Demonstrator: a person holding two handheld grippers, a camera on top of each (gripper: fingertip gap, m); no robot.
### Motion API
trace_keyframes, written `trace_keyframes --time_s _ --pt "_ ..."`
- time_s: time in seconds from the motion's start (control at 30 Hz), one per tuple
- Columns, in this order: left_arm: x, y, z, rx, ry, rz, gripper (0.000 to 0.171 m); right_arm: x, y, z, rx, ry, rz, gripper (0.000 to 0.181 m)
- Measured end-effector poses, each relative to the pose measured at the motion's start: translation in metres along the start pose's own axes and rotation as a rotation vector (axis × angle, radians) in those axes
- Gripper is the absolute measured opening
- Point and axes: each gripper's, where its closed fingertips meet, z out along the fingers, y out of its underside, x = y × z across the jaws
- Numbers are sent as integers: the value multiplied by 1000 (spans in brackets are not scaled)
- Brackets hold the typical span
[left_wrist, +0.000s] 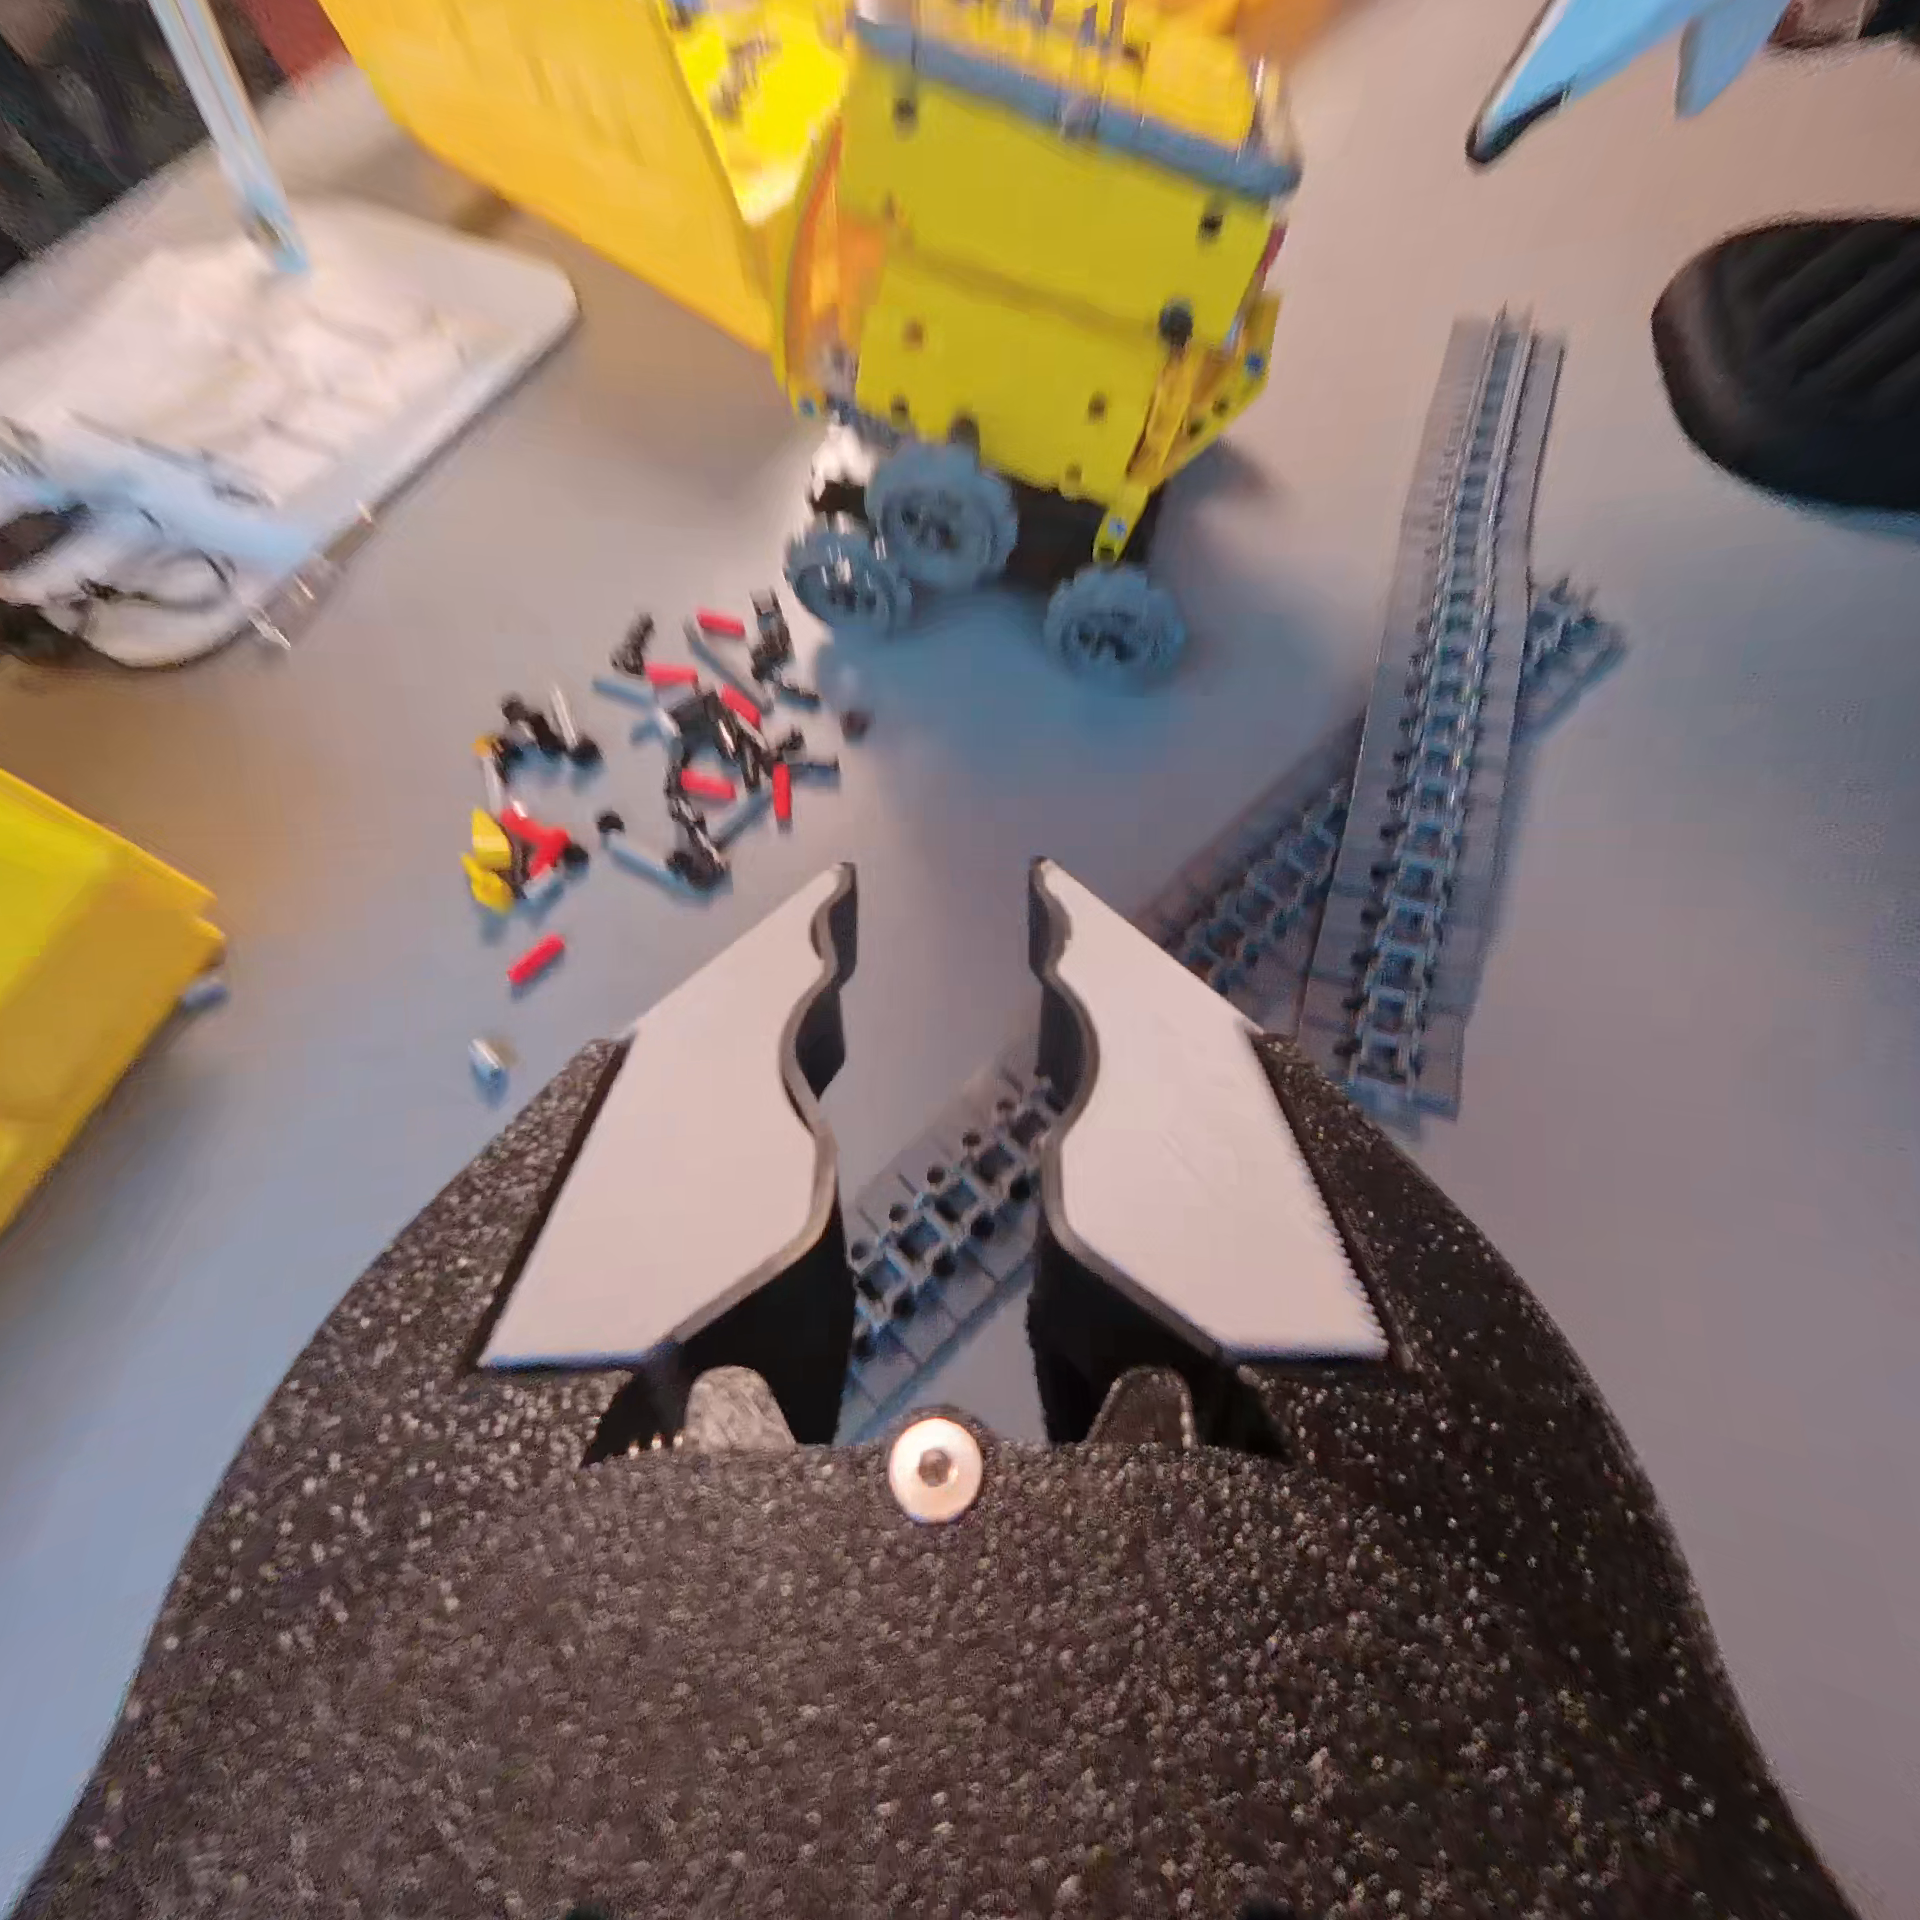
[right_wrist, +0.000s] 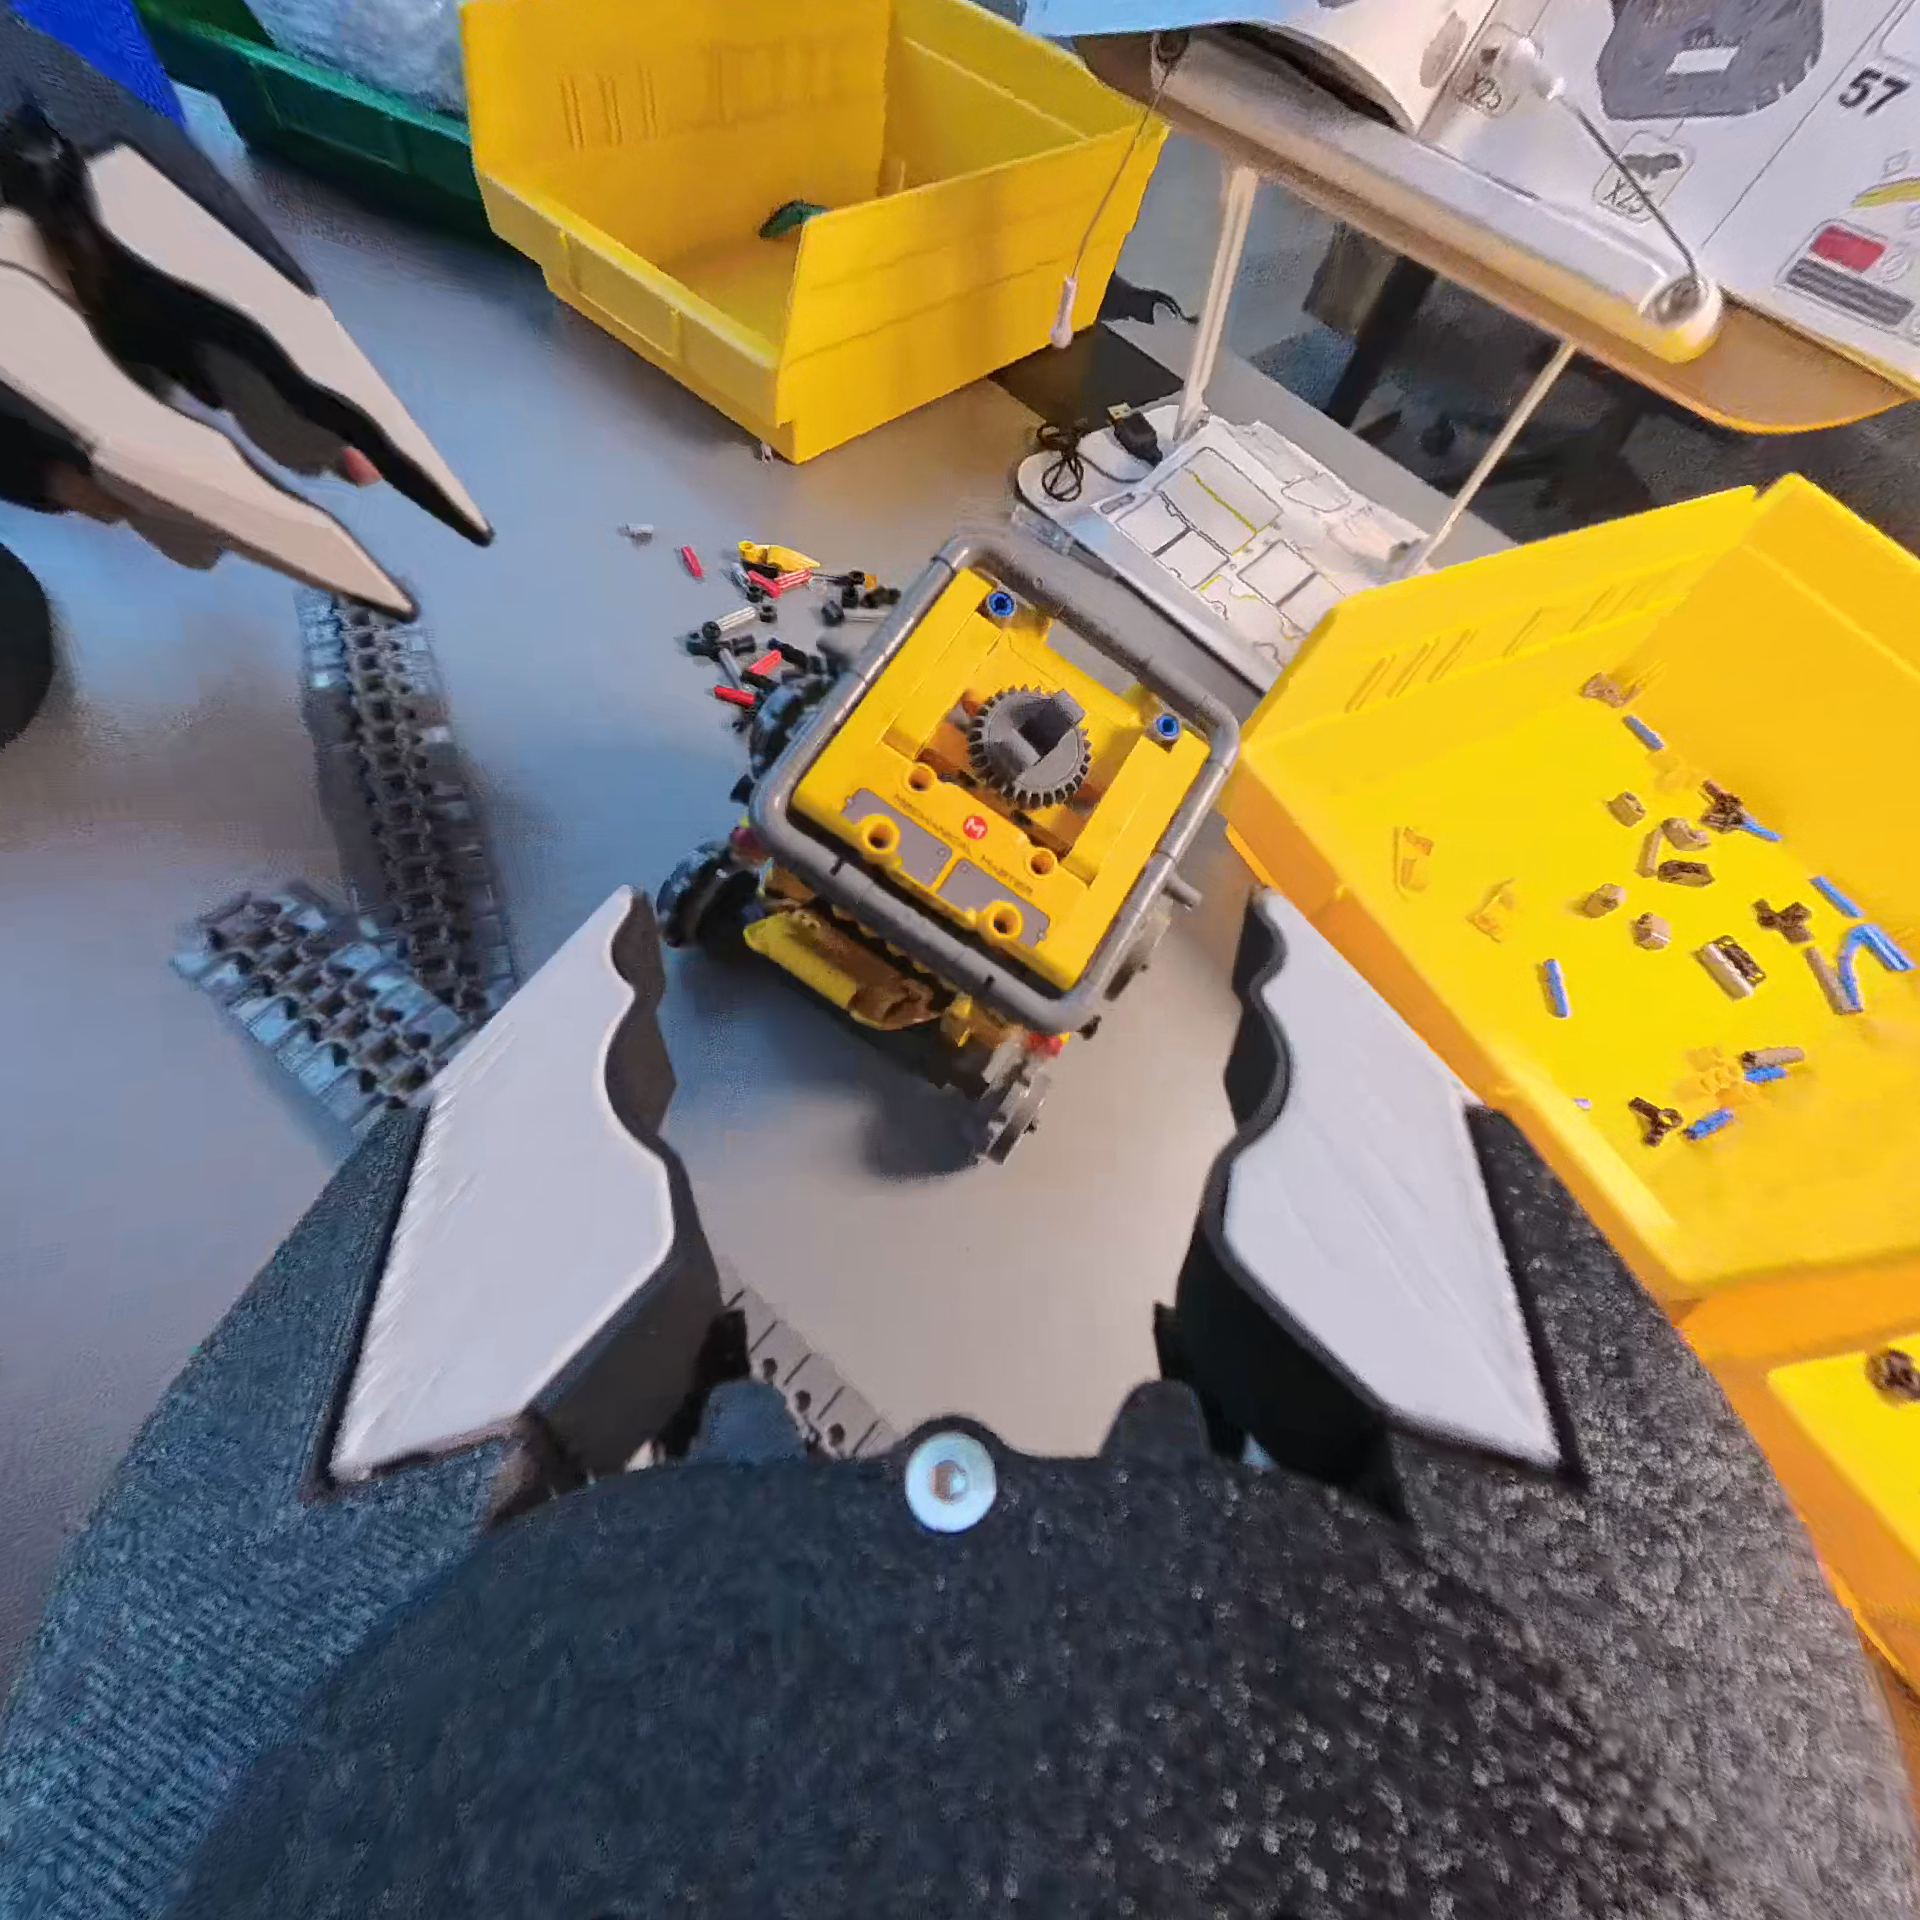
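Note:
A yellow brick-built vehicle (right_wrist: 987, 790) with grey wheels stands on the grey table and also shows in the left wrist view (left_wrist: 1039, 291). My right gripper (right_wrist: 948, 914) is wide open and empty, hovering just above and in front of it. My left gripper (left_wrist: 940, 883) is partly open and empty, over grey track strips (left_wrist: 1455, 727) that lie flat on the table. It also shows in the right wrist view (right_wrist: 447, 571), above the tracks (right_wrist: 405, 831). A scatter of small red, black and grey parts (left_wrist: 675, 758) lies between the tracks and the vehicle.
A yellow bin (right_wrist: 1610, 935) with several small parts sits right of the vehicle. Another yellow bin (right_wrist: 810, 239) and a green bin (right_wrist: 343, 125) stand behind. An open instruction booklet on a stand (right_wrist: 1662, 156) overhangs at the top right. A yellow bin (left_wrist: 83, 987) sits at the left edge.

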Motion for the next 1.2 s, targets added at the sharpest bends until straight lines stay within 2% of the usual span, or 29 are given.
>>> trace_keyframes --time_s 0.07,0.17,0.23,0.27,0.3,0.47,0.6,0.67,0.8,1.0,1.2 --pt "-3 20 4 -70 48 -41 54 -2 -3 21 -37 -25 56 126" --pt "-1 29 10 -58 96 -68 63 -1 0 44 -97 -47 113 137" --pt "-1 28 10 -39 88 -54 63 2 10 52 -150 -34 108 130" --pt "-3 26 9 -26 71 -39 62 2 11 53 -147 -37 116 117" --pt "-5 25 6 -12 59 -30 61 2 12 52 -141 -44 130 116" --pt "-11 11 3 37 46 -31 59 3 19 48 -183 -67 163 117" --pt "-7 0 9 52 56 6 57 3 26 54 -271 -42 163 131" --pt "-4 1 12 57 52 18 54 2 33 61 -314 -39 161 134" --pt "-4 8 8 60 14 37 52 6 32 63 -293 -44 159 130" --pt "-9 6 -2 115 19 -40 47 13 19 56 -238 -144 212 129" --pt "-5 4 -2 124 28 -41 46 13 16 49 -321 -281 109 128"
